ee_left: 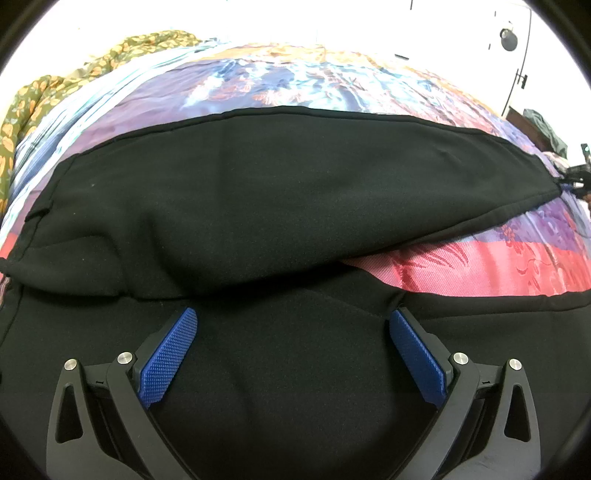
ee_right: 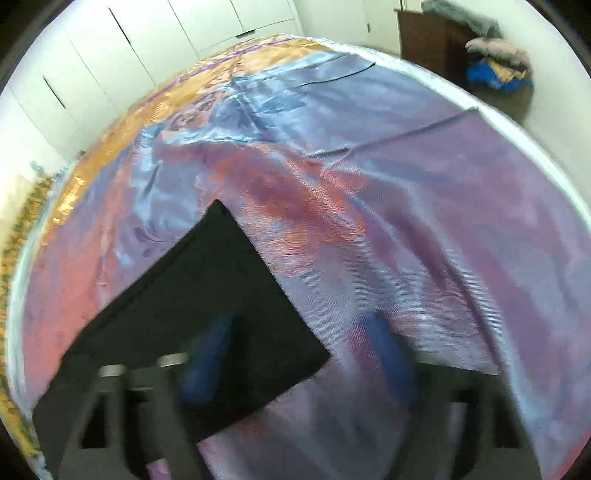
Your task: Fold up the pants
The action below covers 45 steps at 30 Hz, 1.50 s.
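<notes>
Black pants lie on a shiny multicoloured bedspread. One leg stretches to the right across the middle of the left wrist view, and more black cloth fills the bottom. My left gripper is open, its blue pads spread over the black cloth with nothing between them. In the right wrist view, which is blurred, the end of a black pant leg lies flat on the bedspread. My right gripper is open above that leg end, its left finger over the cloth and its right finger over the bedspread.
An olive floral fabric is bunched at the bed's far left. White wardrobe doors stand behind the bed. A dark wooden cabinet with piled clothes stands at the far right.
</notes>
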Each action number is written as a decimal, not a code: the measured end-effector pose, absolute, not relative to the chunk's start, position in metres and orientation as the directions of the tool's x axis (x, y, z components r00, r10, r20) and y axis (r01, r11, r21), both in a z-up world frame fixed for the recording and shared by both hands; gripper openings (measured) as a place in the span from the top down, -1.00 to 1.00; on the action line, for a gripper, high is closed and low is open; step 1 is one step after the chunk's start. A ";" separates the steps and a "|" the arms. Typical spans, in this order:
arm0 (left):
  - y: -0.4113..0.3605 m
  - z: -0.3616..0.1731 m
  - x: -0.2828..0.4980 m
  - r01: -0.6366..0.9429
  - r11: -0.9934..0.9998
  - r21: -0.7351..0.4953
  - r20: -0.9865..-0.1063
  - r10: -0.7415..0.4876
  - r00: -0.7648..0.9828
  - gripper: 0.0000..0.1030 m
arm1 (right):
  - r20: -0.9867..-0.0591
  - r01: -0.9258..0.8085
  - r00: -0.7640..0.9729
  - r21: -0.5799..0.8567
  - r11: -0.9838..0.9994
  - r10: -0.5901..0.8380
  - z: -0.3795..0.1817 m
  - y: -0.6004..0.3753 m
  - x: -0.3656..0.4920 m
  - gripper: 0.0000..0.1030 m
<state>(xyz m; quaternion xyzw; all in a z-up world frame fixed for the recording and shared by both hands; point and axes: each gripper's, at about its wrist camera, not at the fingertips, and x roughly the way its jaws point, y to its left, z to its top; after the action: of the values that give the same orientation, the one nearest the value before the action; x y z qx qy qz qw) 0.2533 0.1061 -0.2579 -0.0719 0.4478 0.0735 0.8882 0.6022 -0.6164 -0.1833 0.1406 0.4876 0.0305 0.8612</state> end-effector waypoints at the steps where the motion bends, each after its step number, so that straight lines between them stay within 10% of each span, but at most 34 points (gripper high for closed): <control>1: 0.106 -0.258 0.253 -0.195 0.979 -0.062 -0.806 0.066 0.588 -0.99 | -0.818 0.025 0.545 0.236 0.971 0.185 -0.173 -0.608 0.594 0.65; 8: 0.106 -0.258 0.253 -0.195 0.979 -0.060 -0.806 0.067 0.588 -0.99 | -0.736 -0.379 0.624 0.011 0.925 0.264 -0.101 -0.584 0.447 0.92; 14: 0.106 -0.258 0.254 -0.195 0.979 -0.058 -0.807 0.069 0.586 -0.99 | -0.835 -0.324 0.525 -0.016 0.946 0.166 -0.149 -0.622 0.326 0.90; 19: 0.106 -0.257 0.254 -0.195 0.979 -0.057 -0.807 0.070 0.587 -0.99 | -0.850 -0.138 0.525 -0.022 0.990 0.054 -0.161 -0.636 0.291 -0.23; 25: 0.107 -0.258 0.254 -0.194 0.979 -0.062 -0.803 0.066 0.593 -0.99 | -0.750 -0.236 0.508 0.351 0.906 0.423 -0.134 -0.553 0.241 -0.41; 30: 0.107 -0.258 0.253 -0.194 0.979 -0.064 -0.803 0.065 0.593 -0.99 | -0.629 -0.156 0.373 0.682 0.714 0.682 -0.185 -0.484 0.239 -0.42; 45: 0.108 -0.258 0.253 -0.192 0.978 -0.077 -0.798 0.055 0.600 -0.99 | -0.653 0.349 0.688 0.680 0.644 0.316 -0.221 -0.562 0.274 -0.09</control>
<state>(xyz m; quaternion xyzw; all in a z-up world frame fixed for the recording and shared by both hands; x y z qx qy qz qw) 0.2532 0.1081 -0.2578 -0.0775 0.4417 0.0694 0.8911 0.2741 -0.5617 -0.2207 0.4215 0.3948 -0.0101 0.8163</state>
